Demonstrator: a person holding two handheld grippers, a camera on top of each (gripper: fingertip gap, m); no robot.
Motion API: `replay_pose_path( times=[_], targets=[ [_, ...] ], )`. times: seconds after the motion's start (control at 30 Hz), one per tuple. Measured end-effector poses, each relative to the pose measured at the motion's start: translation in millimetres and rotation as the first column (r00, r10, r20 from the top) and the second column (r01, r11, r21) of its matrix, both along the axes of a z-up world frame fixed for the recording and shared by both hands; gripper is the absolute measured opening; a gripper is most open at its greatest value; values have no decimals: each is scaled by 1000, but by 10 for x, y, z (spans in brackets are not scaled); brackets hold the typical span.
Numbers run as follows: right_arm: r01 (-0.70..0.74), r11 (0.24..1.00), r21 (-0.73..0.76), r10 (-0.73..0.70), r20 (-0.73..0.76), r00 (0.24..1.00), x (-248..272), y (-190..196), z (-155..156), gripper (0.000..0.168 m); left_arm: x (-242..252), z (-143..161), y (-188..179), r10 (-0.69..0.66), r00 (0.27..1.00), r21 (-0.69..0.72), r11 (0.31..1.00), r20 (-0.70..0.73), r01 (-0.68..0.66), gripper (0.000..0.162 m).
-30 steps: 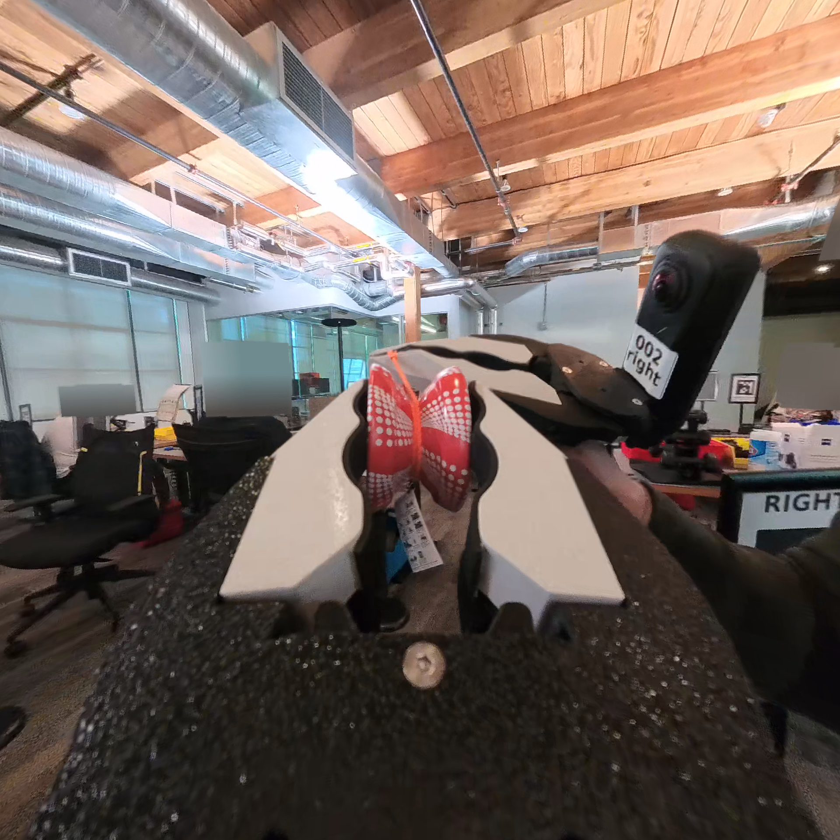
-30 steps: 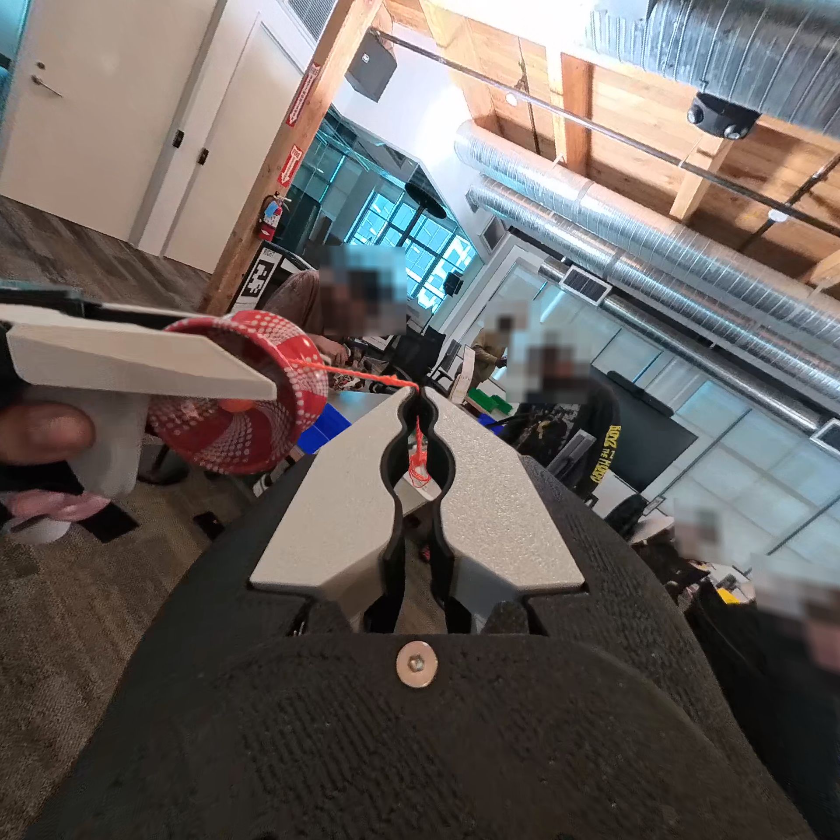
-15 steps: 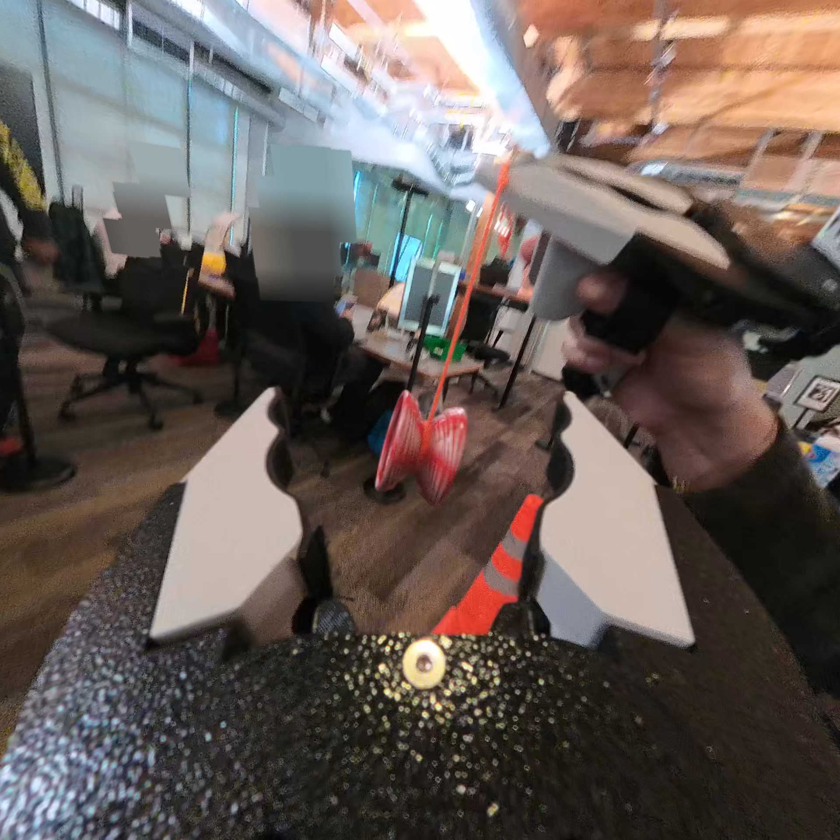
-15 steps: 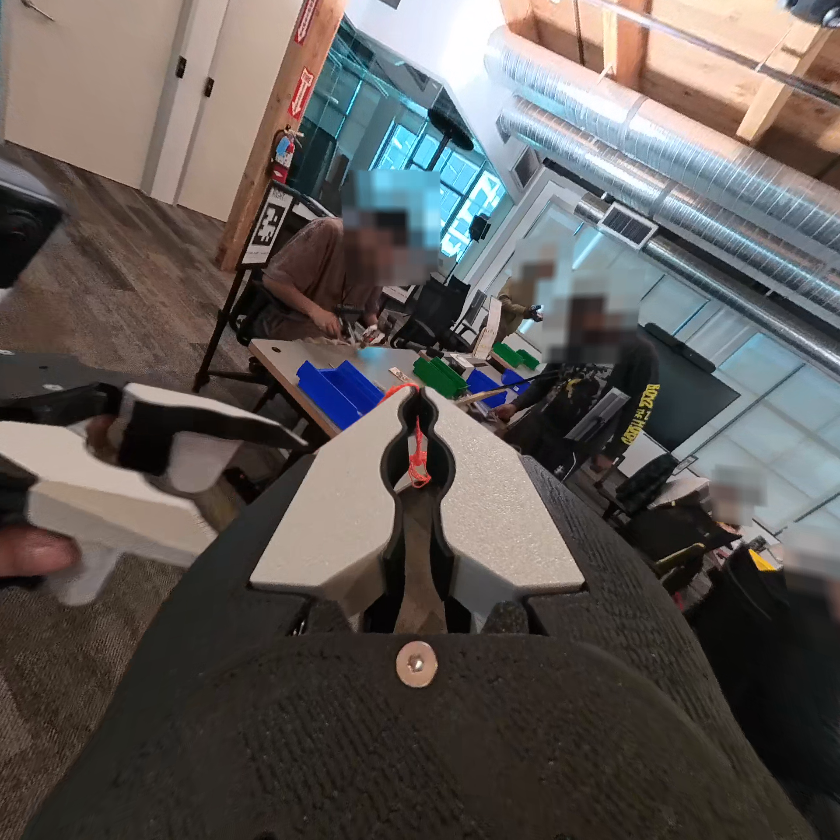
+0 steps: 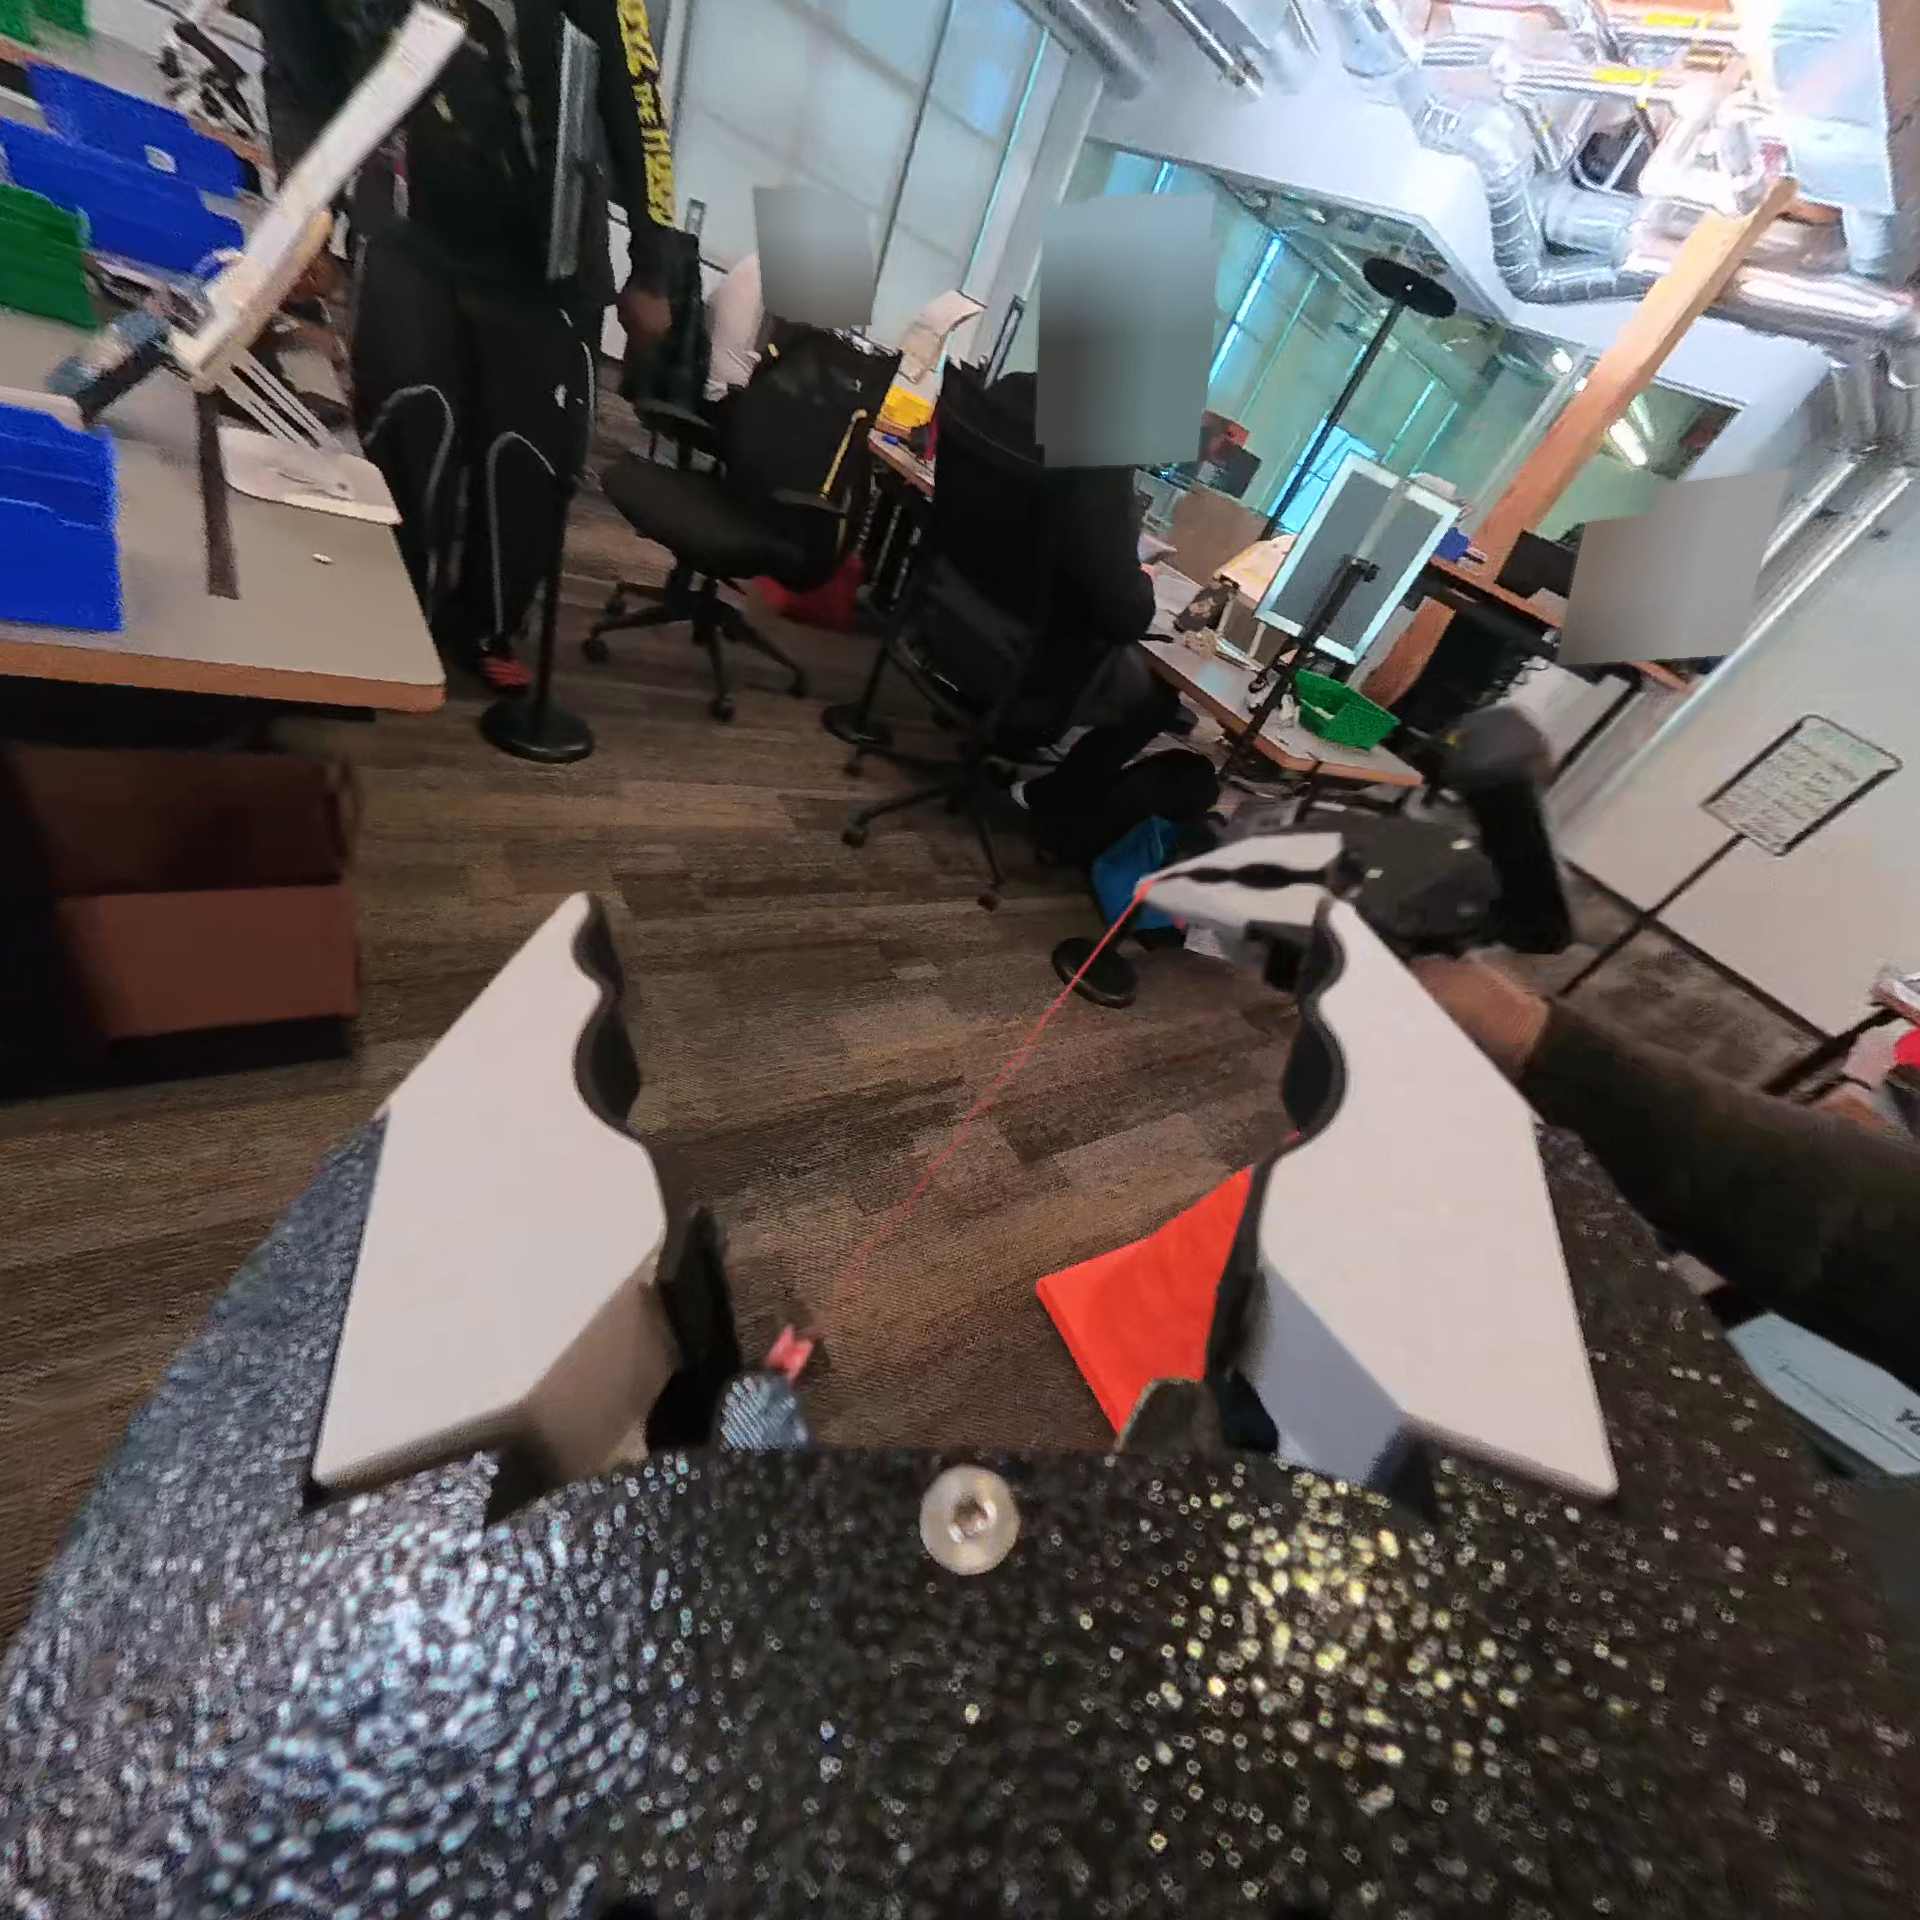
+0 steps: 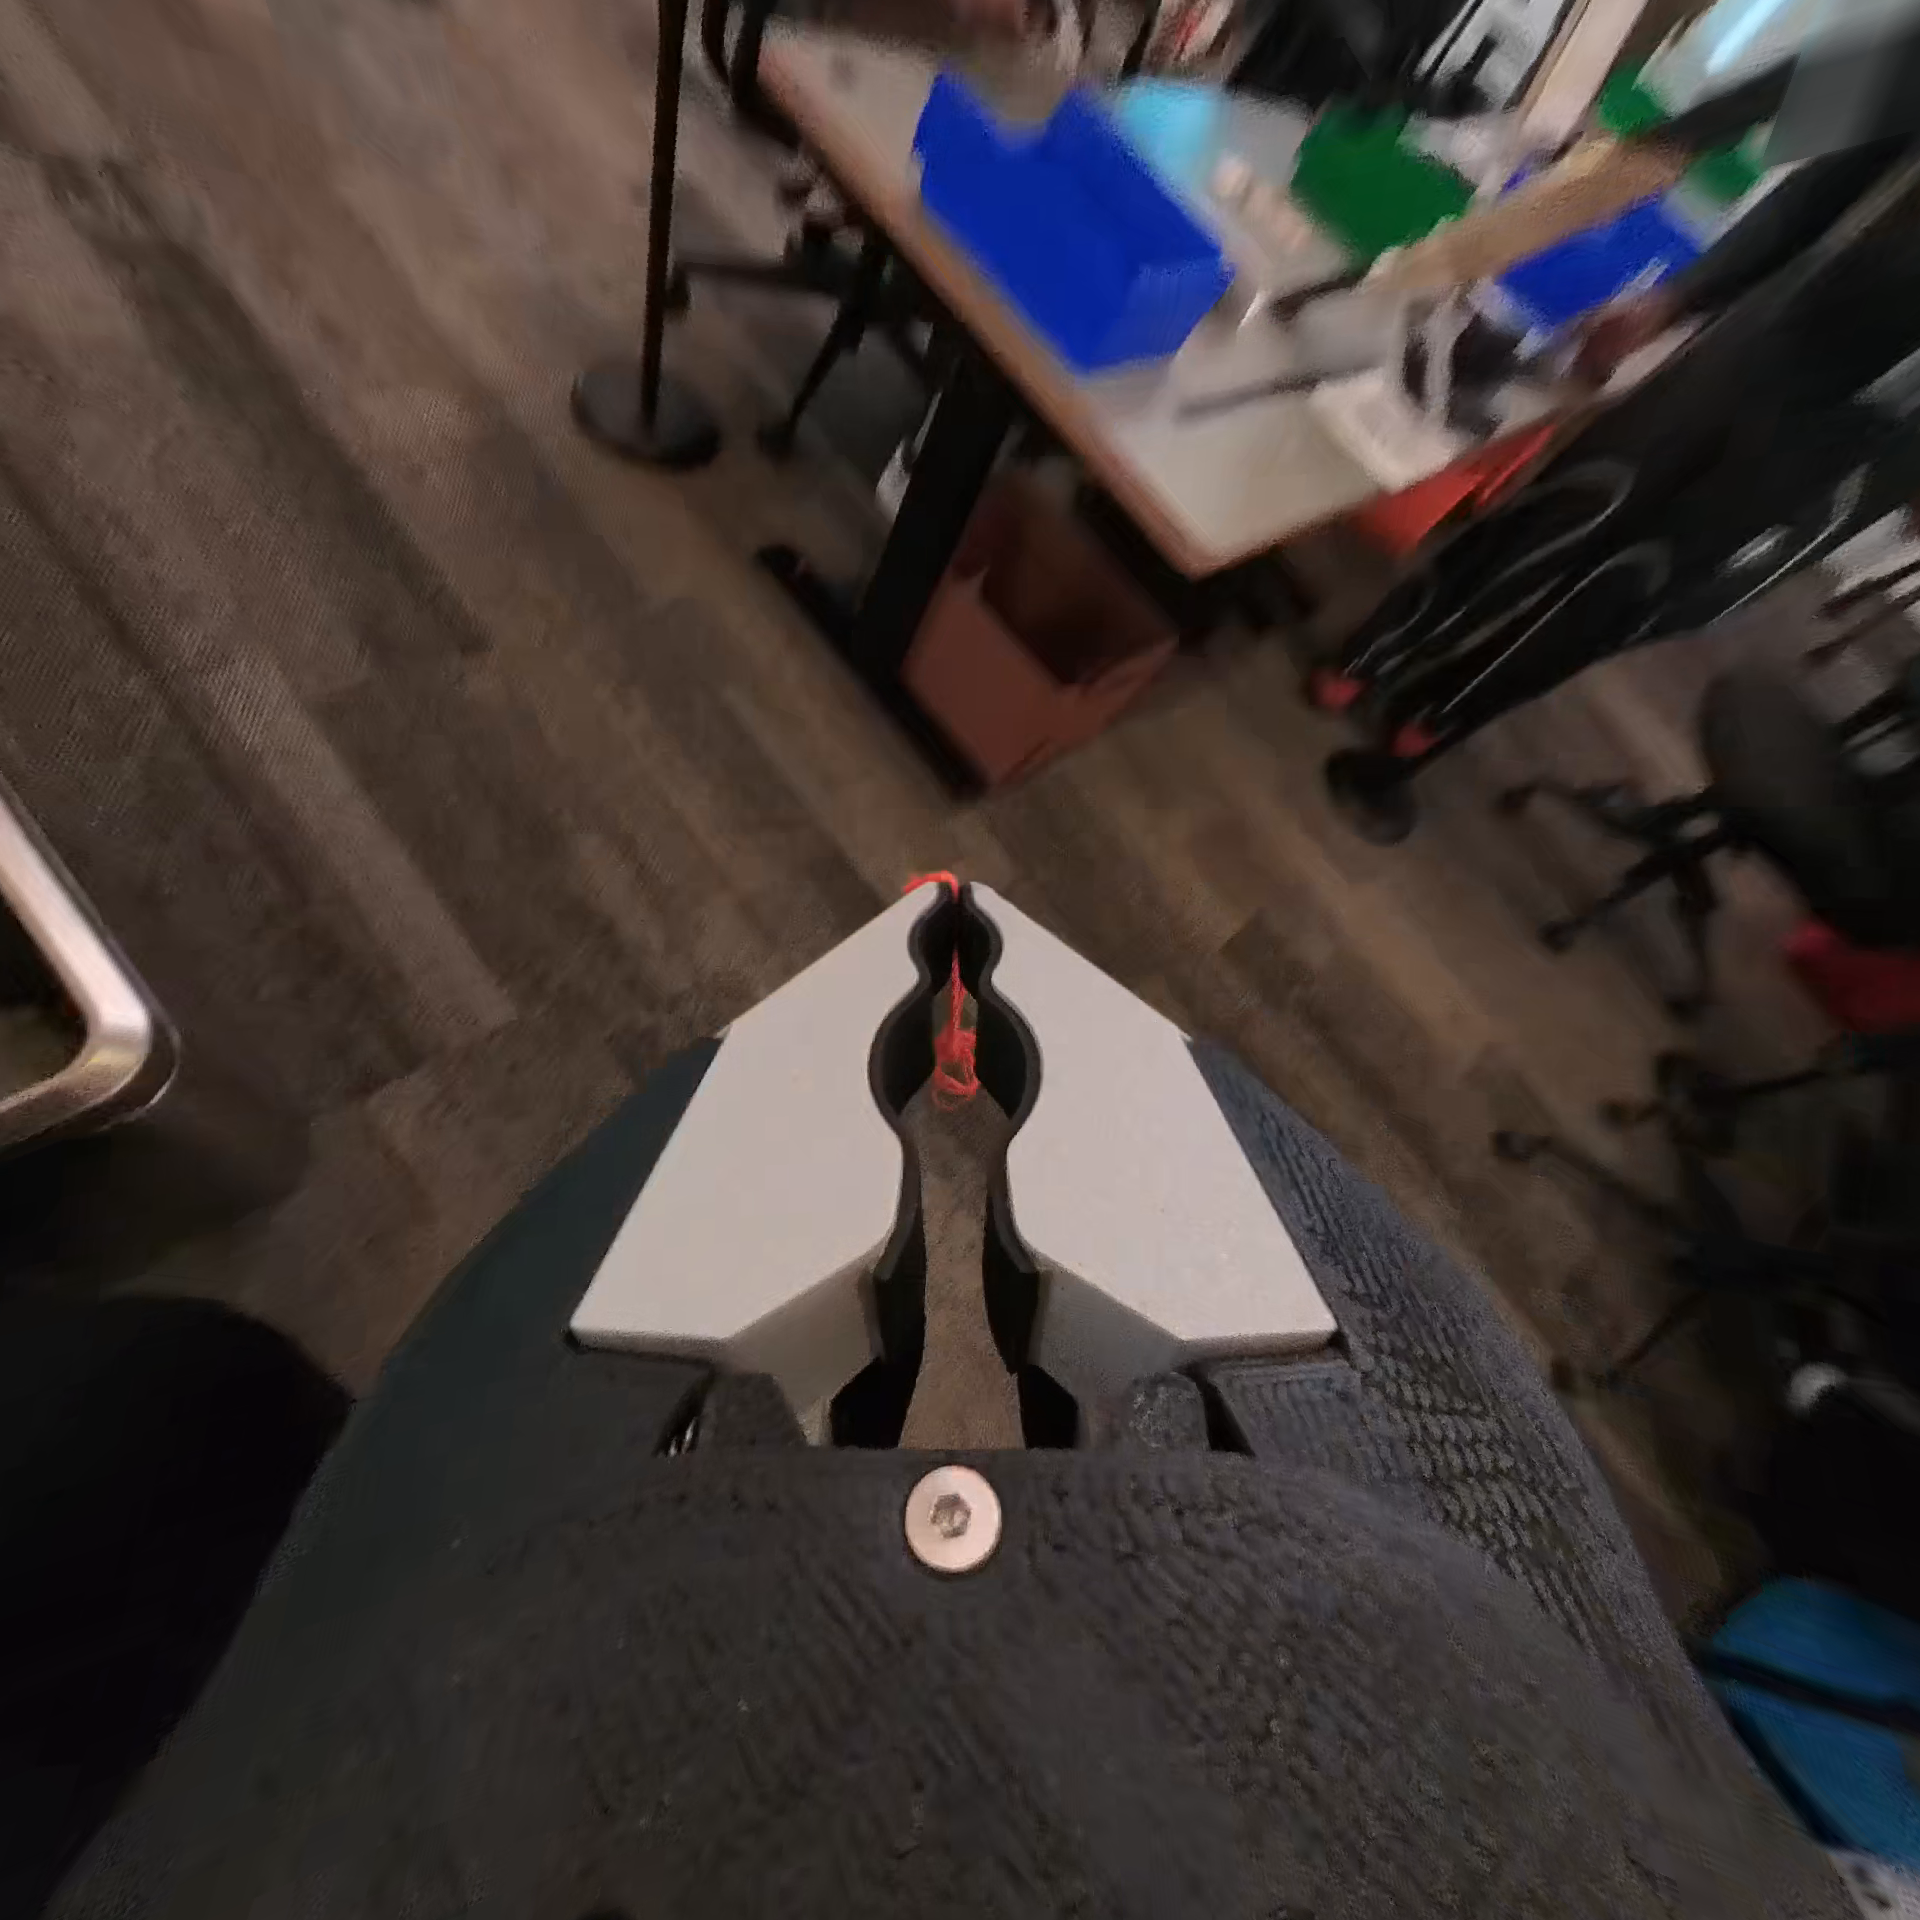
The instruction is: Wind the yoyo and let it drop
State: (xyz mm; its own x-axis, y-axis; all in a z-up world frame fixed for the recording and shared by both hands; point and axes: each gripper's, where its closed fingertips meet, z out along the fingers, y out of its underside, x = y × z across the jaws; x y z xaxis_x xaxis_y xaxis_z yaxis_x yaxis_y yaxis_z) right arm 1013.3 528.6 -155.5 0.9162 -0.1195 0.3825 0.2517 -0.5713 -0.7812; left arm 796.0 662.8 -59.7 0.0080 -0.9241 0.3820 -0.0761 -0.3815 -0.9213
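The left tool [image 5: 961, 1049] stands wide, with nothing between its two grey fingers [image 5: 499, 1195]. The right tool [image 6: 954, 894] has its tips pressed together, and they pinch the red string [image 6: 951, 1049]; a small knotted end of the string hangs in the round hollow just behind the tips. In the left wrist view the right tool [image 5: 1236, 883] shows farther off, ahead and to the right of the left tool, and the string [image 5: 977, 1112] runs from its tips down in a straight thin line to the yoyo [image 5: 788, 1356]. The yoyo is only a small red blur, low above the carpet floor [image 5: 831, 987], seen close to the base of the left finger; whether it touches the floor I cannot tell. An orange cone [image 5: 1153, 1299] stands on the floor beside the right finger of the left tool. Beyond the left tool there are office chairs [image 5: 727, 499], a desk [image 5: 260, 623] with blue bins [image 5: 52, 530], and a sign on a stand [image 5: 1797, 784] far to the right, whose writing is too small to read. The right wrist view is blurred and looks down on the floor and a desk [image 6: 1226, 488].
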Motion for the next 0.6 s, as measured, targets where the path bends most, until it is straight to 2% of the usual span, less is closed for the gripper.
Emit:
replay_pose_path(
  times=[0.03,0.07,0.1,0.13,0.2,0.23,0.27,0.3,0.33,0.37,0.43,0.6],
  targets=[
    [6,1000,-26,-7,-35,999,76,26,-128,0,-38,27,8,11,1000,17,1000,0,-11,126],
    [19,1000,-22,-20,-44,999,201,81,-106,0,-60,52,13,18,1000,30,999,0,-18,126],
    [41,999,23,-41,-6,999,367,147,161,0,-71,75,12,20,1000,36,999,3,-20,125],
    [61,992,109,-68,60,996,536,203,648,0,-85,103,7,19,1000,39,999,8,-19,124],
    [68,932,357,-149,203,968,707,148,2037,0,-135,188,-33,22,999,74,997,49,-26,107],
    [15,857,515,-184,279,942,623,-4,2838,0,-181,225,-55,38,997,101,994,68,-45,101],
    [-31,791,611,-229,343,911,500,-217,3506,0,-216,248,-74,56,996,126,990,75,-65,101],
    [-73,744,664,-268,397,878,384,-414,3999,0,-243,257,-97,71,995,145,986,74,-81,102],
    [-98,725,682,-277,419,865,308,-537,4293,0,-259,270,-124,82,994,161,983,74,-93,105],
    [-111,725,680,-258,417,872,266,-587,4439,0,-272,287,-157,86,994,181,979,74,-98,106],
    [-125,757,641,-202,412,889,230,-556,4405,0,-309,326,-204,93,993,215,971,76,-107,106],
    [-72,863,500,-155,398,904,292,-344,3581,0,-351,445,-182,113,987,200,971,114,-134,107]
  ],
)
